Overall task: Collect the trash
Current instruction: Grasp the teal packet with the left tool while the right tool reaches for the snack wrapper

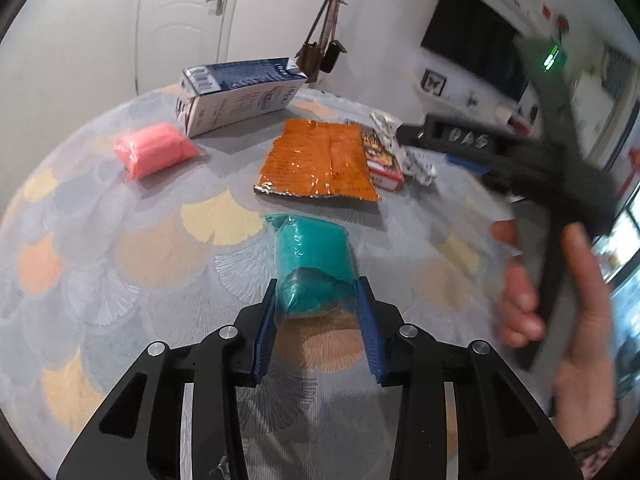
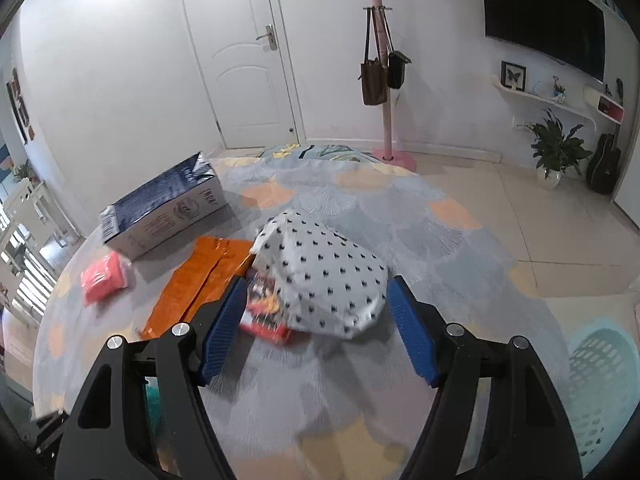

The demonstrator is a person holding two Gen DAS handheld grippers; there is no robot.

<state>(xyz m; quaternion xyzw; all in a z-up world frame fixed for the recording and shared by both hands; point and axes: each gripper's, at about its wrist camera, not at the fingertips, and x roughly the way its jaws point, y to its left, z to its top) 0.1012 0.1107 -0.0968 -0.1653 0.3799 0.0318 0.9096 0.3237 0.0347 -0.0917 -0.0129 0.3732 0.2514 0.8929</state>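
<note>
Left gripper [image 1: 317, 300], jaws closed on the near end of a teal pouch [image 1: 314, 268] lying on the patterned tablecloth [image 1: 120, 248]; the soft, light film dents, so a mid-body pinch is likely firmer. Right gripper [image 2: 316, 312], jaws spread, brackets a spotted wrapper [image 2: 324, 276], crumpled, probably featherlight, without touching it.

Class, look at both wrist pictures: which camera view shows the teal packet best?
The left wrist view. There the teal packet lies centred on the rug, its near end clamped between the left gripper pads. The right wrist view shows only a teal sliver behind the gripper's frame.
</note>
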